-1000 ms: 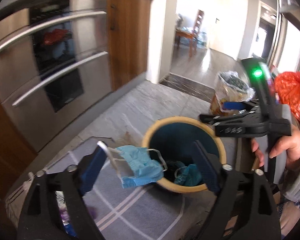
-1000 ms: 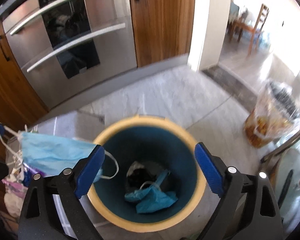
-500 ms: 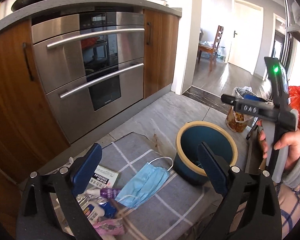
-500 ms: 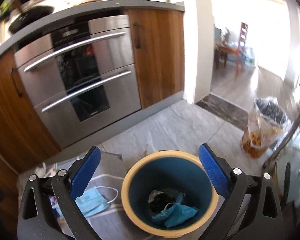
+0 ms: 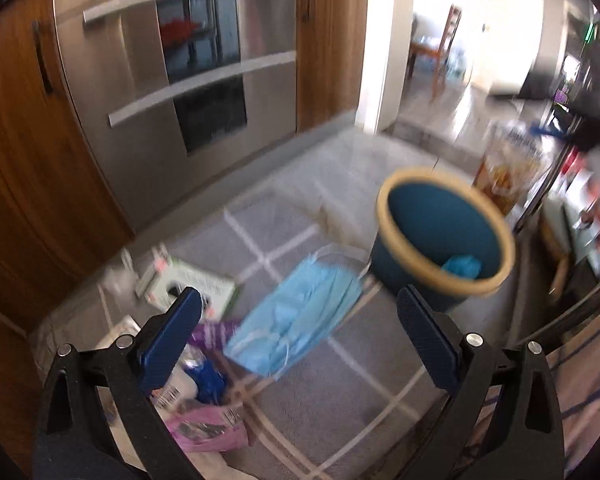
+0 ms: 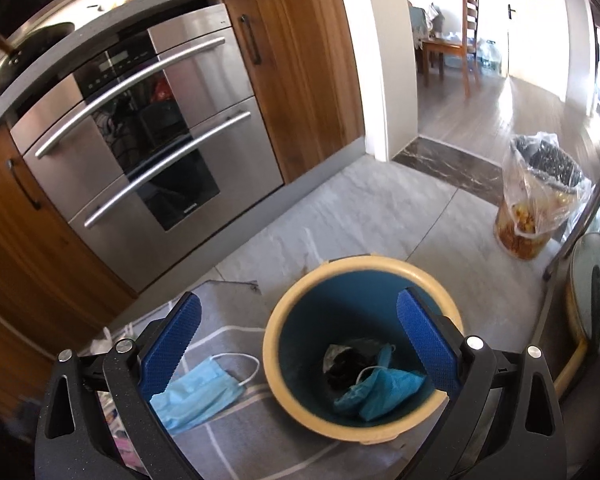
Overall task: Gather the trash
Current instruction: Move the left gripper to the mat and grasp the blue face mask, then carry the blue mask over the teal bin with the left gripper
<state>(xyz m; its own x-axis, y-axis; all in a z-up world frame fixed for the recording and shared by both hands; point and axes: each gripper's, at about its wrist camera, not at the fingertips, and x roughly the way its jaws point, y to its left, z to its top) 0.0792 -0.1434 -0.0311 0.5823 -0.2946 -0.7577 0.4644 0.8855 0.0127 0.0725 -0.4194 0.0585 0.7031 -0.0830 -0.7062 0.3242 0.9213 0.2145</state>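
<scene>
A light blue face mask (image 5: 296, 316) lies flat on the grey checked rug (image 5: 364, 408), just left of the blue bin with a cream rim (image 5: 384, 208). My left gripper (image 5: 300, 296) hangs open above the mask, and nothing sits between its blue pads. My right gripper (image 6: 299, 298) is open over the near-left edge of the bin (image 6: 364, 264), also holding nothing. The same mask (image 6: 198, 392) shows beside its left finger. Inside the bin lie another crumpled blue mask (image 6: 380, 392) and a dark scrap (image 6: 344, 364).
More litter sits at the rug's left end: a green and white box (image 5: 192, 284), a purple wrapper (image 5: 212, 330), a pink packet (image 5: 208, 428). The steel oven (image 6: 148, 140) and wooden cabinets stand behind. A plastic-lined bin (image 6: 540, 208) stands at the right.
The mask hung from my left gripper's finger by the bin rim, then dropped onto the rug beside the bin. My left gripper has since come down closer to it. The right pulled back and up.
</scene>
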